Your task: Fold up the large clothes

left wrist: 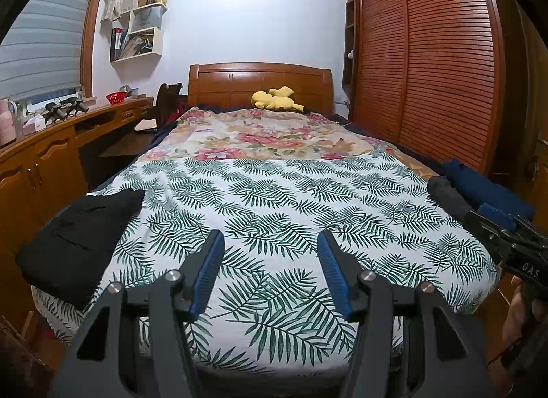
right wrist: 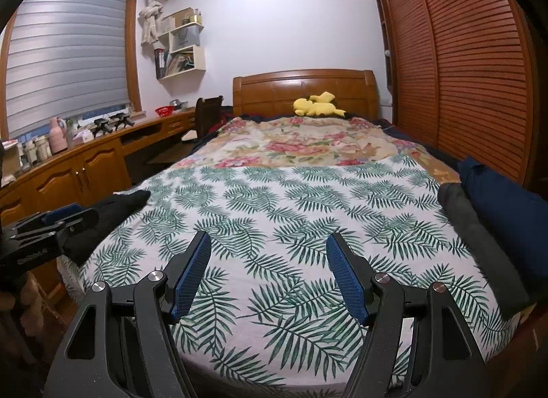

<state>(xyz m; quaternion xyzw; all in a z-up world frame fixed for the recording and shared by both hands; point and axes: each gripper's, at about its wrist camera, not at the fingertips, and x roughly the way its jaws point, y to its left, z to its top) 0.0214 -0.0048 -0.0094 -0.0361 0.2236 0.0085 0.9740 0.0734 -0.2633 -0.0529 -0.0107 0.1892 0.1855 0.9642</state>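
Right now no garment lies spread for folding. A black folded garment (left wrist: 78,243) sits on the near left corner of the bed, and on the right edge lie a grey garment (left wrist: 448,197) and, just beside it on the far side, a navy garment (left wrist: 486,189), both bundled rather than flat. Between them the leaf-print sheet (left wrist: 274,199) is bare, with a floral quilt (left wrist: 267,134) beyond it and a yellow plush toy (left wrist: 274,99) at the wooden headboard (left wrist: 260,81).

I hold both tools above the near end of the bed, tilted slightly down. My left gripper (left wrist: 270,264) has its jaws apart with nothing between them; my right gripper (right wrist: 269,266) stands a little wider, also empty. From the left camera, my right gripper shows near the grey and navy pile.

I judge this as a pause between garments: one looks finished on the left, and the next must be chosen. That next move calls for reaching right, pinching the grey or navy piece by an edge, and drawing it onto the bare sheet to spread it flat.
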